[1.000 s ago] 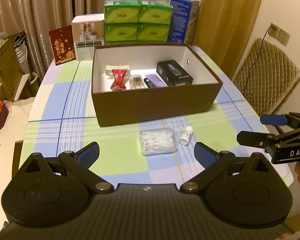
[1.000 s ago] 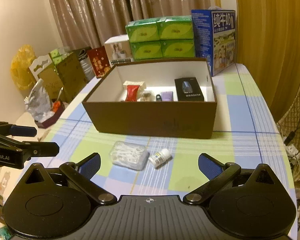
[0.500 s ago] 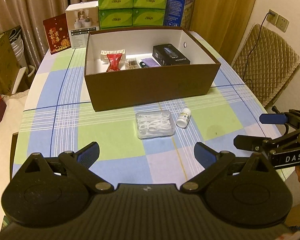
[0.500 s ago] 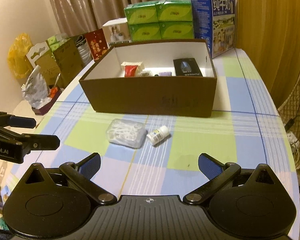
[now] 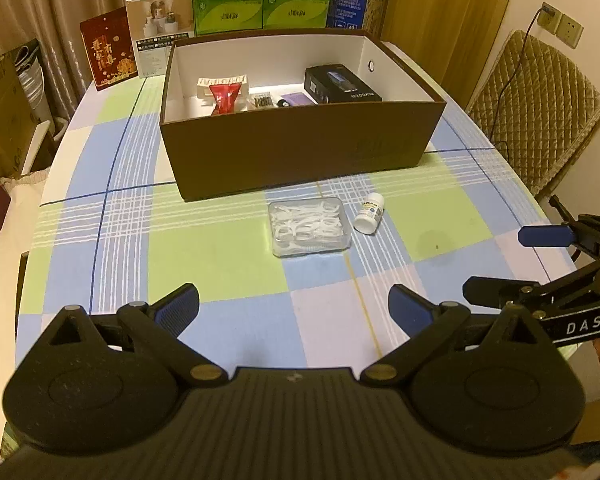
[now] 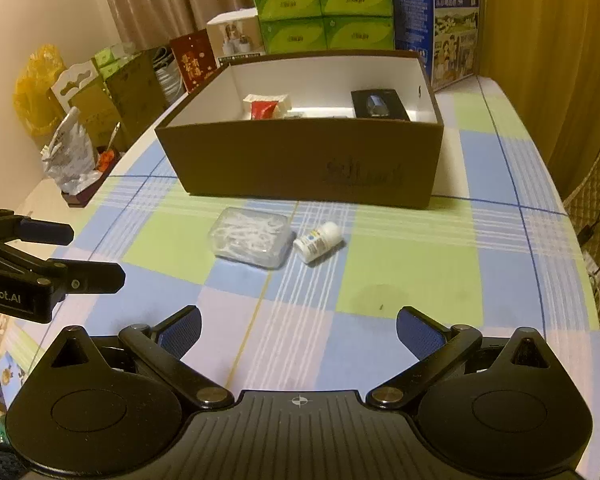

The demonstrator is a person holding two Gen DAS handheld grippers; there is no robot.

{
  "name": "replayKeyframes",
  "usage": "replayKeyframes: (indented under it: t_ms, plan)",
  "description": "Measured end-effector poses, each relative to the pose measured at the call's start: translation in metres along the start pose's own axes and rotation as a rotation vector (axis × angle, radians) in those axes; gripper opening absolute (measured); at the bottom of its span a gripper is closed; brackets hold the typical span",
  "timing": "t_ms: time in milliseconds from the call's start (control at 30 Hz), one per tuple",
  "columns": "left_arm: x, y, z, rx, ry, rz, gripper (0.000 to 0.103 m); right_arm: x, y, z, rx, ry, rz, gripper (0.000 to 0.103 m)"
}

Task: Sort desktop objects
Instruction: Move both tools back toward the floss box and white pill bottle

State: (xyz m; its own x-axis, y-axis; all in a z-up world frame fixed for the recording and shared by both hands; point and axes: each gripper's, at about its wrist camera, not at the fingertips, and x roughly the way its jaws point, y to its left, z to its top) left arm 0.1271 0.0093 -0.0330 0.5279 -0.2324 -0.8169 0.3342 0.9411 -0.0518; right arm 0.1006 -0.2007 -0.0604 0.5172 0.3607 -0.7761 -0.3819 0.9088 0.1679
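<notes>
While I look along my left gripper (image 5: 294,308), its jaws stand wide apart and empty above the checked tablecloth (image 5: 220,264). The other tool at the right edge reads "DAS". Ahead, a clear case of floss picks (image 5: 309,227) lies just beside a small white bottle (image 5: 369,213) on its side, both near the front of an open brown box (image 5: 300,148). Inside it sits a black carton (image 5: 342,85); its lettering is too small to read.

From my right gripper (image 6: 298,326), also spread wide and holding nothing, I read "Robot.AI" on the left tool. A blue carton (image 6: 436,20) behind the box bears "纯牛奶".
</notes>
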Motion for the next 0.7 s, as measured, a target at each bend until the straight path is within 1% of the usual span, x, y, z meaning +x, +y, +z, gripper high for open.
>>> replayKeyframes:
  t_ms: [300,500,600,700]
  plan:
    - [0.016,0.000,-0.004,0.019,0.014,-0.011,0.099,0.016,-0.006,-0.003,0.021,0.017,-0.012,0.101]
    - [0.038,0.006,-0.004,0.050,0.049,-0.014,0.099,0.032,-0.014,-0.003,0.038,0.020,-0.037,0.101]
    - [0.048,0.013,-0.002,0.049,0.053,-0.025,0.099,0.039,-0.017,-0.004,0.041,0.027,-0.041,0.101]
    - [0.060,0.016,0.002,0.081,0.049,-0.034,0.098,0.048,-0.020,-0.003,0.034,0.032,-0.040,0.101]
